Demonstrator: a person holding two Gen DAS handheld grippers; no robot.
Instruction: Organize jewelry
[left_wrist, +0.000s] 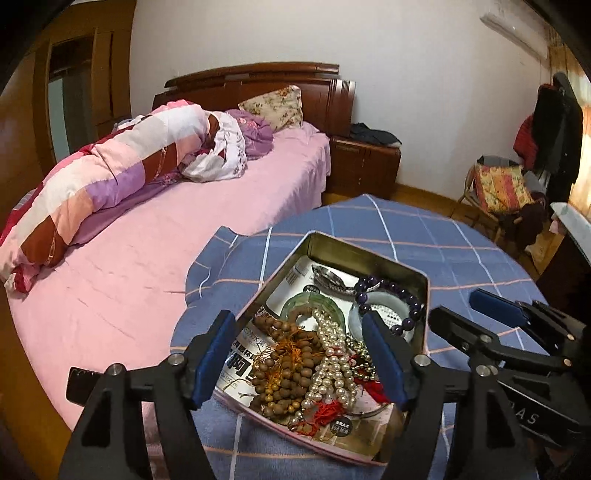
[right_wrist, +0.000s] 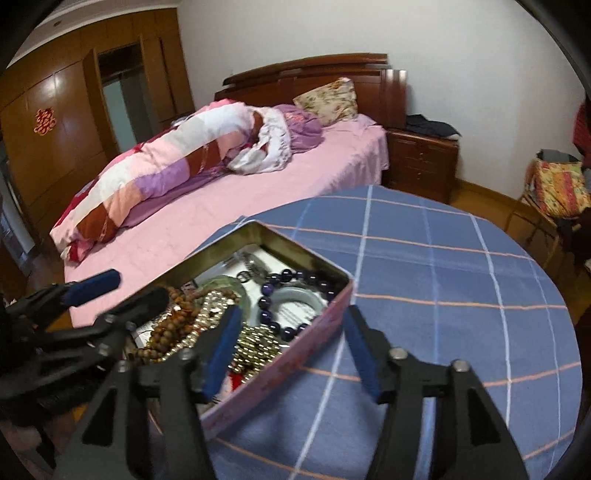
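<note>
An open metal tin on the blue checked tablecloth holds tangled jewelry: a brown wooden bead strand, a pearl necklace, a purple bead bracelet, a green bangle and a watch. My left gripper hovers open over the wooden beads and pearls, gripping nothing. My right gripper is open and straddles the tin's pink side wall, one finger over the gold beads, the other outside. Each gripper shows in the other's view: right gripper, left gripper.
The round table stretches to the right of the tin. A bed with pink sheet and rolled quilt lies close on the left. A nightstand, a chair with cushion and a wardrobe stand farther off.
</note>
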